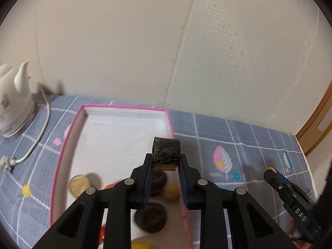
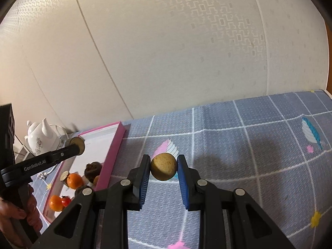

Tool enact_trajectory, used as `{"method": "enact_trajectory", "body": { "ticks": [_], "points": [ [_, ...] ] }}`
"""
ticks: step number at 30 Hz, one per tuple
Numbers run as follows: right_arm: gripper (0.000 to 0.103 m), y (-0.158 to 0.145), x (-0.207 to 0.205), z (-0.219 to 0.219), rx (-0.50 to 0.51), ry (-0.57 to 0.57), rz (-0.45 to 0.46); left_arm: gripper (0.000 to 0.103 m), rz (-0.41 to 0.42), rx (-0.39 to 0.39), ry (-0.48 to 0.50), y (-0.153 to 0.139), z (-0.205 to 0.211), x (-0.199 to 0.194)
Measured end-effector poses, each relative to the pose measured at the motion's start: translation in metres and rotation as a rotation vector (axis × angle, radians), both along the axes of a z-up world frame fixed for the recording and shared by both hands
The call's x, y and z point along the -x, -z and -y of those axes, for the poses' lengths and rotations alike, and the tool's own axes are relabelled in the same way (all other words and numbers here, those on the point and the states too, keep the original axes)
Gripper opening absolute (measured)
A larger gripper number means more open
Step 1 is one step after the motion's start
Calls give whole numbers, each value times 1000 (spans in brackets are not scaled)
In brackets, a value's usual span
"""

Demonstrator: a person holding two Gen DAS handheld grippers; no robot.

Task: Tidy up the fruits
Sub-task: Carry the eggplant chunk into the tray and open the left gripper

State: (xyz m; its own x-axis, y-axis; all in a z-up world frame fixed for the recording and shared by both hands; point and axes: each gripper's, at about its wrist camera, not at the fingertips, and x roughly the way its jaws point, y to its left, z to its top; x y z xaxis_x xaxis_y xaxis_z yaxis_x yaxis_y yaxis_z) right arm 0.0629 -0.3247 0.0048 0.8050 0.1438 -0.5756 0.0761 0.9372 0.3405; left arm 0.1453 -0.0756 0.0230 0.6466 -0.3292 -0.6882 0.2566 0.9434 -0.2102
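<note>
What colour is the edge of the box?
Pink. The box has a pink rim and white inside, clearest from the left wrist.

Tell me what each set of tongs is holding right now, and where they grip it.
The left tongs pinch a dark bark-covered cylinder across its two flat ends, above the pink tray. The right tongs squeeze a tan ball across its middle.

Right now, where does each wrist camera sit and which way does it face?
Left wrist: rides the left hand-held gripper, facing the wall over the pink tray; its fingers clamp a dark cylinder piece.
Right wrist: rides the right hand-held gripper, facing the wall over the tablecloth; it grips a tan ball.
Shared: tray, white kettle, each other's gripper.
</note>
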Motion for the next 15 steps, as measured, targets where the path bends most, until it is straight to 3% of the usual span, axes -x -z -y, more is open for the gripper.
{"method": "enact_trajectory", "body": {
  "ticks": [15],
  "points": [
    [26,11,2,-27,6,-46,-28,24,-128,126,-146,49,-69,-25]
  ]
}}
